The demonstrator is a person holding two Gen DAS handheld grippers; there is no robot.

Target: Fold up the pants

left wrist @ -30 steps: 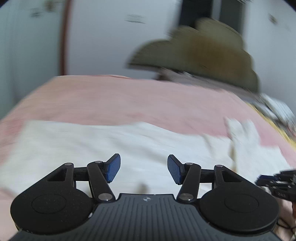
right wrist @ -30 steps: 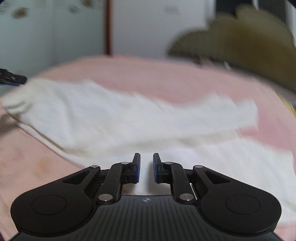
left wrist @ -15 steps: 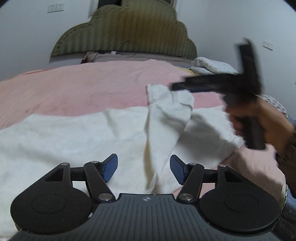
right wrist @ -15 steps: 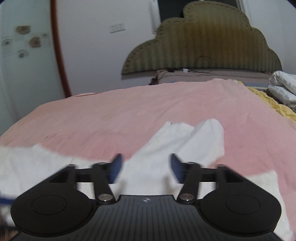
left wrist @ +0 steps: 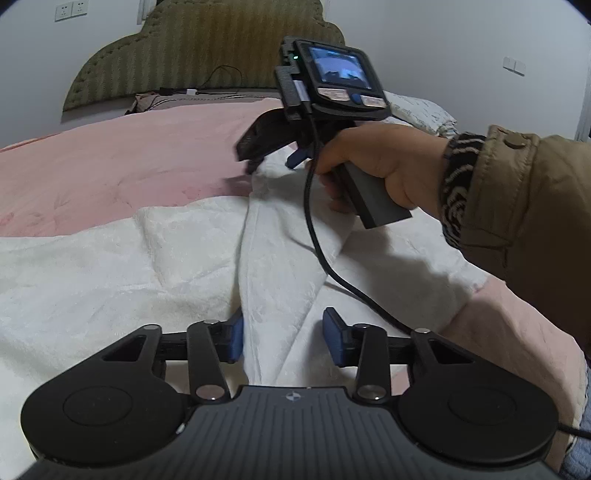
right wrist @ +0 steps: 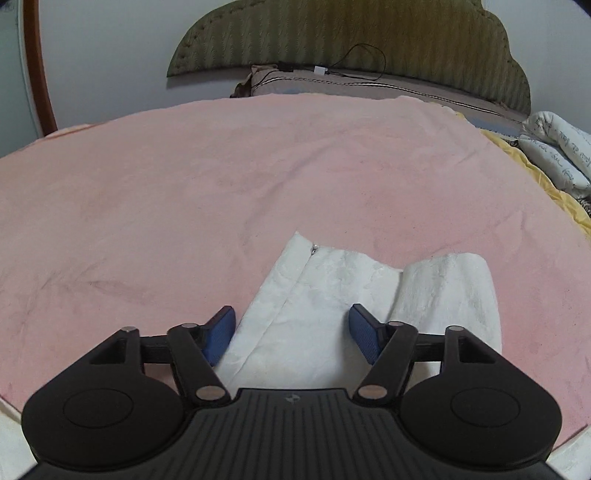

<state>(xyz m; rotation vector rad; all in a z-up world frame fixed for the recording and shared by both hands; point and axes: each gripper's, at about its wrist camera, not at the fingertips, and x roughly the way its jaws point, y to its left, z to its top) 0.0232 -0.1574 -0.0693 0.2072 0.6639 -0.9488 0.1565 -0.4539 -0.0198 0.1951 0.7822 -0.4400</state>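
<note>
**White pants spread on pink bed, both grippers released above a raised fold**

Spread across the pink plush bedspread [left wrist: 122, 162]: white textured fabric pants [left wrist: 110, 273], lying mostly flat, with one long strip pulled up into a ridge running away from the near edge toward the middle of the bed.

Left black two-finger gripper with blue pads [left wrist: 282, 339]: jaws apart, straddling the near end of that ridge; left blue pad touching or just beside the fabric, right pad apart from it. No grasp.

Right black two-finger gripper with blue pads [right wrist: 291, 334]: jaws wide apart, poised over the far end of the pants, where a seam with a small metal zipper pull [right wrist: 314, 249] lies between the pads and a rolled edge sits to the right. Nothing pinched. Seen also from the left wrist camera, held in a bare hand [left wrist: 384, 166] with an olive jacket sleeve [left wrist: 528, 206], a small lit screen on its back and a black cable [left wrist: 325, 258] trailing down over the fabric.

Beyond the bed: an olive padded scalloped headboard [right wrist: 369, 33] against a white wall, and white patterned pillows [right wrist: 557, 151] at the right edge.
</note>
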